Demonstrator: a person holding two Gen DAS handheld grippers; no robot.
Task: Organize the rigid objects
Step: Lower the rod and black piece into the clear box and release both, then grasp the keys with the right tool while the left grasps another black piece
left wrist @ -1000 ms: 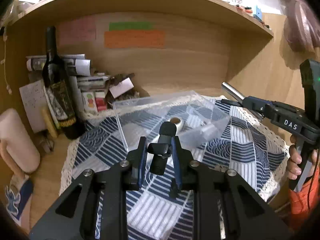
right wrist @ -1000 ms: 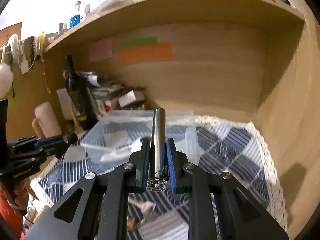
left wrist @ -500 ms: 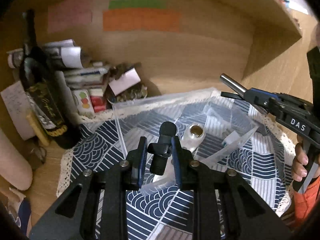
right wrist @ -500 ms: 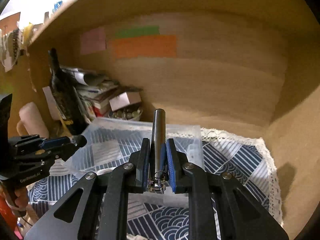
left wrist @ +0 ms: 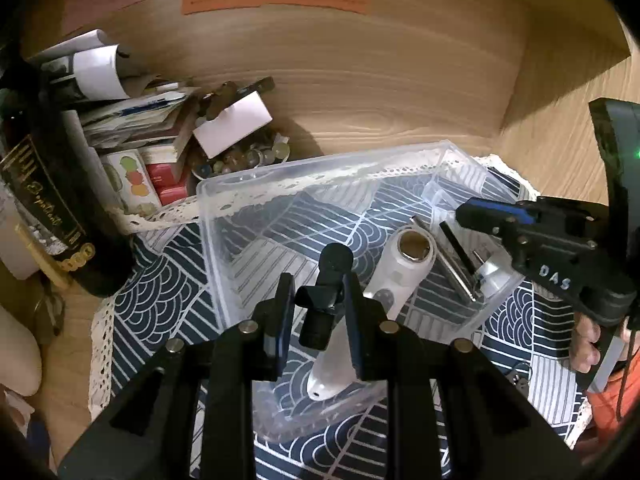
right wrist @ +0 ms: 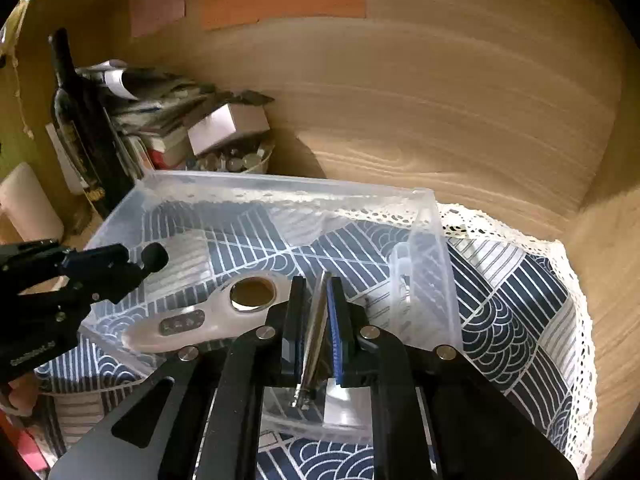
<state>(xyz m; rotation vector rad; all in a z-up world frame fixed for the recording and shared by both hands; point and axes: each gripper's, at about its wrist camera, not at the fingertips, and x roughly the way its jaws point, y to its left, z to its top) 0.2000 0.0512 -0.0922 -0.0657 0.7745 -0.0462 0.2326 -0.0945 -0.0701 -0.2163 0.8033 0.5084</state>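
A clear plastic box [left wrist: 224, 200] [right wrist: 280, 184] sits on a blue-and-white patterned cloth [left wrist: 160, 292]. Inside it lie a white handheld device with a round metal head [left wrist: 400, 264] [right wrist: 224, 312] and a steel rod [left wrist: 444, 260]. My left gripper [left wrist: 318, 292] has opened a little; the small black clip-on microphone [left wrist: 326, 280] still hangs between its fingers over the box. My right gripper [right wrist: 316, 300] is open over the box's right part; the steel rod [right wrist: 316, 320] lies loose between its fingers on the box floor. The right gripper also shows in the left wrist view [left wrist: 480, 212].
A dark wine bottle [left wrist: 44, 184] stands left of the box. Books, papers, a white carton [left wrist: 232, 120] and a bowl of small round things [left wrist: 248, 156] crowd the back left corner. Wooden alcove walls close in behind and at right. A lace cloth edge [right wrist: 560, 264] runs along the right.
Both grippers moved forward and down over the box. The right gripper opened and the steel rod now lies in the box. The left gripper's fingers have spread slightly around the microphone.
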